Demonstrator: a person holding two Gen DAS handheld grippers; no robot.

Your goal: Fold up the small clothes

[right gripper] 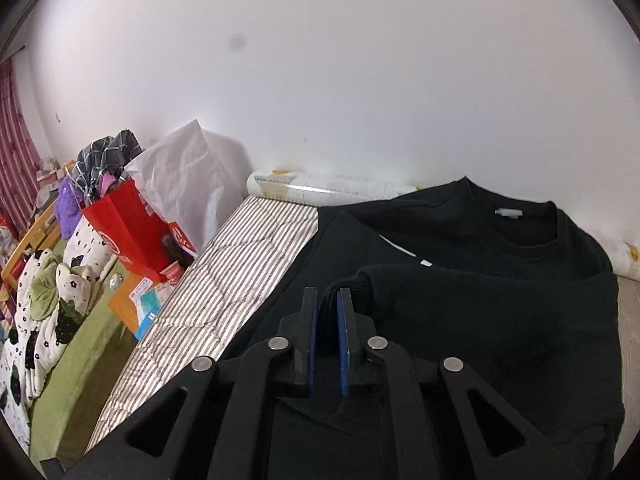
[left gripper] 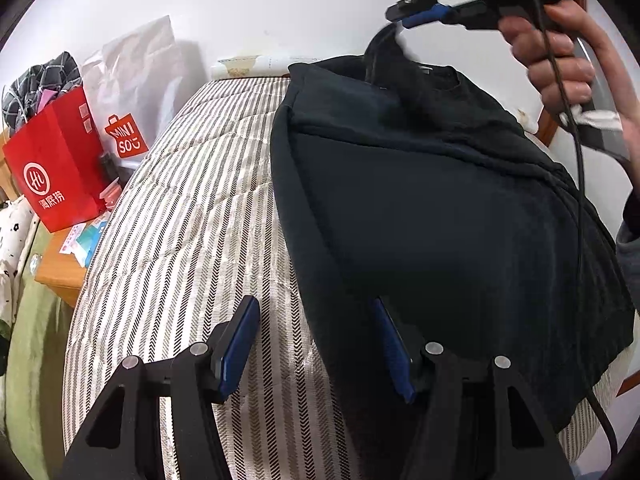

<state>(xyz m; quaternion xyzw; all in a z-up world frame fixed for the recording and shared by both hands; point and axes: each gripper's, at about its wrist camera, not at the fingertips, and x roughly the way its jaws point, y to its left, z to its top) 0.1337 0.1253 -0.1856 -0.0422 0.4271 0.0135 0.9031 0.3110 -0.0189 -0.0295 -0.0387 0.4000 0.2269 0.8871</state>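
Note:
A black sweatshirt (left gripper: 420,200) lies on the striped mattress (left gripper: 192,208), its left side folded inward. My left gripper (left gripper: 316,304) is open and empty, low over the mattress at the sweatshirt's near left edge. My right gripper (right gripper: 327,294) is shut on the ribbed cuff of the sweatshirt's sleeve (right gripper: 352,280) and holds it lifted above the chest. In the left wrist view the right gripper (left gripper: 400,16) hangs at the top right with the sleeve (left gripper: 384,60) dangling from it. The sweatshirt's collar and grey neck label (right gripper: 509,213) lie toward the wall.
A red paper bag (left gripper: 56,168) and a white Miniso bag (left gripper: 128,92) stand on a wooden bedside table (left gripper: 60,268) to the left. A rolled paper (right gripper: 320,188) lies along the wall at the head of the mattress. A flowered quilt (right gripper: 40,312) lies at far left.

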